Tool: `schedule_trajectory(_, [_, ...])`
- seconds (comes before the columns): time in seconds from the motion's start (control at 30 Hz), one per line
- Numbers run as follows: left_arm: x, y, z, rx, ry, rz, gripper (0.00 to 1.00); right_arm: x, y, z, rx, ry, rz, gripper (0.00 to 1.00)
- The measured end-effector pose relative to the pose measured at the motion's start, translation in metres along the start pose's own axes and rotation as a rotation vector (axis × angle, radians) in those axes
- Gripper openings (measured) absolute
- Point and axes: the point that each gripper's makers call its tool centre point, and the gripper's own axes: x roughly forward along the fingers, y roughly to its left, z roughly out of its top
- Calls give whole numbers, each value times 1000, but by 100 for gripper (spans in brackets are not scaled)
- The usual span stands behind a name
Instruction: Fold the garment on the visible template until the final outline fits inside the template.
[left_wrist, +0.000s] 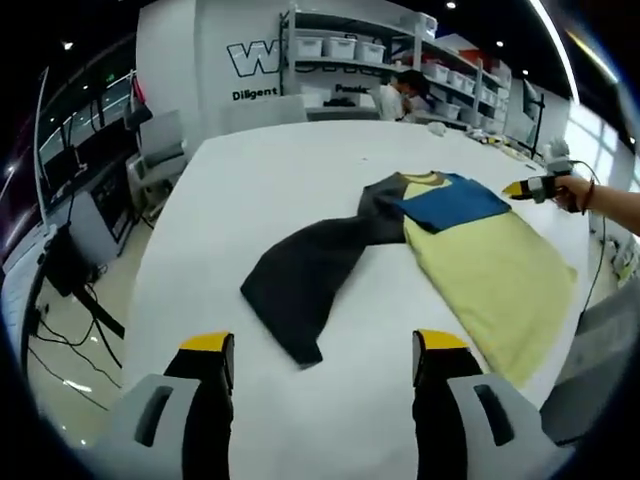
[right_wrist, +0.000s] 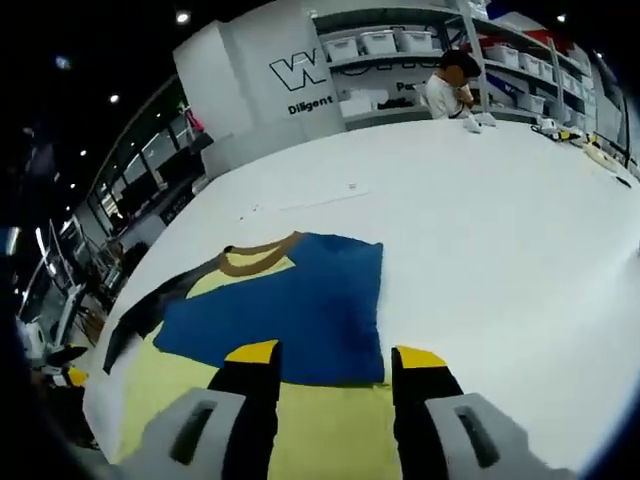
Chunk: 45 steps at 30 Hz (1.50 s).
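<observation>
A garment lies flat on the white table (left_wrist: 250, 190). It has a pale yellow body (left_wrist: 495, 275), a blue chest panel (left_wrist: 455, 203) and a tan collar (left_wrist: 425, 178). Its dark grey sleeve (left_wrist: 305, 275) stretches toward my left gripper (left_wrist: 325, 345), which hovers open a short way before the sleeve's end, holding nothing. A hand holds my right gripper (left_wrist: 525, 188) at the blue panel's far corner. In the right gripper view, that gripper (right_wrist: 336, 355) stands open just above the blue panel (right_wrist: 290, 305), near its edge with the yellow body (right_wrist: 330, 430). The collar (right_wrist: 258, 257) and dark sleeve (right_wrist: 150, 305) lie beyond.
A person (left_wrist: 405, 95) works at the table's far end in front of shelves with white bins (left_wrist: 340, 45). Office chairs (left_wrist: 160, 150) and cables stand off the table's left side. Small items (right_wrist: 560, 130) lie at the far right of the table.
</observation>
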Motion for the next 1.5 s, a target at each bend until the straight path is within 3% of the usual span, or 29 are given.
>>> schedule_trajectory(0.3, [8, 6, -7, -24, 23, 16, 61, -28, 40, -1, -137, -48, 106, 82])
schedule_trajectory(0.4, [11, 8, -12, -20, 38, 27, 56, -37, 50, -4, -159, -49, 134, 86])
schedule_trajectory(0.53, [14, 10, -16, -40, 35, 30, 47, -50, 57, -11, -211, -53, 143, 87])
schedule_trajectory(0.9, [27, 15, -30, -36, 72, 57, 27, -87, 67, -30, -244, -83, 160, 85])
schedule_trajectory(1.2, [35, 19, -39, -65, 104, 50, 17, -101, 73, -35, -240, -103, 165, 84])
schedule_trajectory(1.27, [34, 18, -34, -81, 72, 46, 15, -101, 72, -38, -256, -92, 155, 84])
schedule_trajectory(1.5, [33, 17, -31, -138, 82, 35, 1, -103, 71, -42, -249, -86, 145, 83])
